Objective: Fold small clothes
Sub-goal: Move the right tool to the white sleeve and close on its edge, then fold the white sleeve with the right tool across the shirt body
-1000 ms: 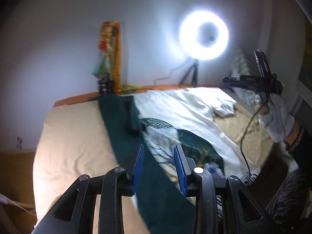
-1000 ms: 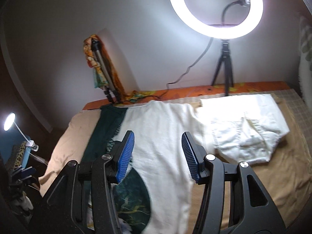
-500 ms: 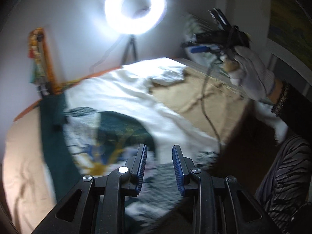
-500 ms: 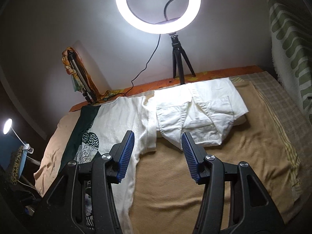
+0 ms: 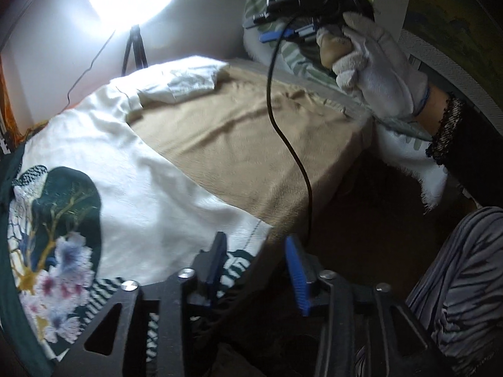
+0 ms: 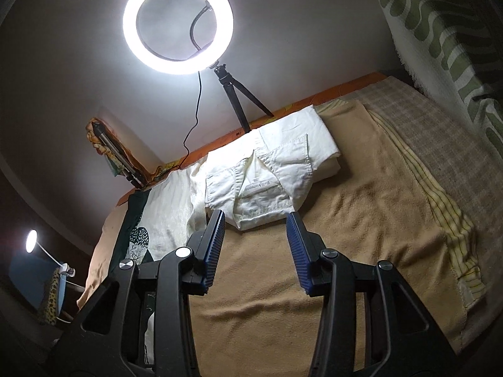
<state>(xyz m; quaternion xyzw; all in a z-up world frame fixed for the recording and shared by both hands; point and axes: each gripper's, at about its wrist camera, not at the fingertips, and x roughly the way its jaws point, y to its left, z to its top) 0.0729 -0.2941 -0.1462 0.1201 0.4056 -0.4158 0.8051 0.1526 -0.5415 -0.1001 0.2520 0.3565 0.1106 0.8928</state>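
A large white cloth [image 5: 132,169] with a dark green and flower print lies spread over the left of the tan blanket [image 5: 239,138]. My left gripper [image 5: 256,264] hangs over its near corner at the bed's edge. Its jaws are opening and no pad presses on the fabric. A folded white garment [image 6: 270,182] lies at the back of the bed, also in the left wrist view [image 5: 185,84]. My right gripper [image 6: 256,242] hovers just in front of it over bare blanket, jaws closing with nothing between them. A gloved hand [image 5: 377,72] holds that right gripper [image 5: 273,28] high at the top right.
A lit ring light [image 6: 177,19] on a small tripod stands at the back wall. A green-and-white striped cloth [image 6: 440,31] hangs at the right. A black cable [image 5: 283,125] dangles across the blanket. The person's striped trousers [image 5: 456,282] are beside the bed's near edge.
Both views have swung to the right. My left gripper dropped to the printed cloth's near corner and its jaws widened. My right gripper left the printed cloth for the folded white garment, jaws slightly narrower.
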